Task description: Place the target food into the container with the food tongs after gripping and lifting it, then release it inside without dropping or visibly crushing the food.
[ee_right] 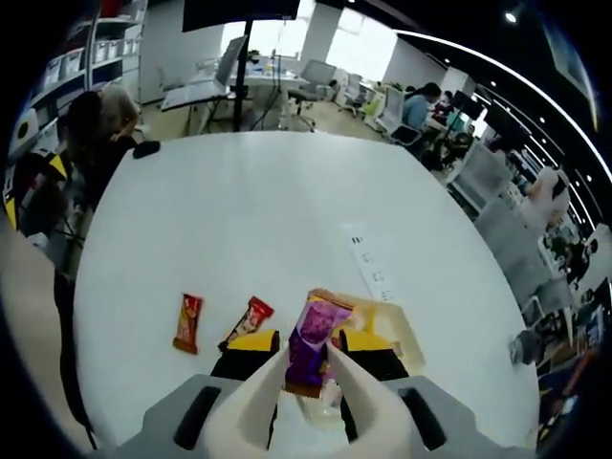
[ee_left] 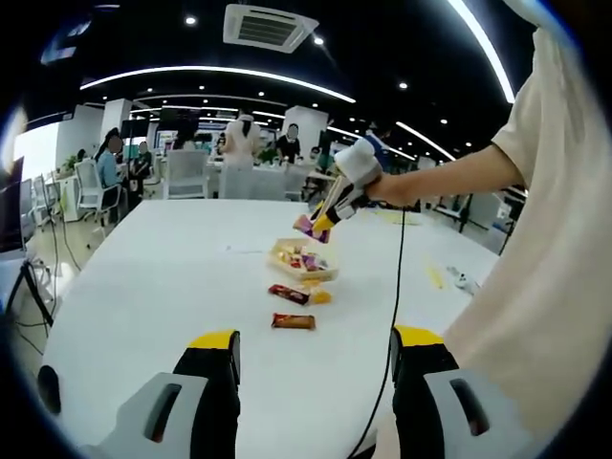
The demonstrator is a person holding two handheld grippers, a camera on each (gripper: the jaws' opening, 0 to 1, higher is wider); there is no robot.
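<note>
A purple snack packet [ee_right: 314,346] hangs pinched between the tips of white food tongs [ee_right: 263,402]. My right gripper [ee_right: 309,344] is shut on the tongs' arms. Right under the packet lies a clear container [ee_right: 394,330] with some snacks in it. In the left gripper view, the right gripper [ee_left: 337,203] holds the purple packet [ee_left: 308,228] a little above the container [ee_left: 304,260], far from me. My left gripper [ee_left: 316,342] stands open near the table's front edge, nothing between its jaws.
Two red-brown snack bars [ee_left: 289,294] [ee_left: 293,321] lie on the white table [ee_left: 163,277] in front of the container, a small orange piece [ee_left: 320,297] beside them. A black cable [ee_left: 397,287] runs across the table. People and chairs [ee_left: 186,172] stand beyond the far edge.
</note>
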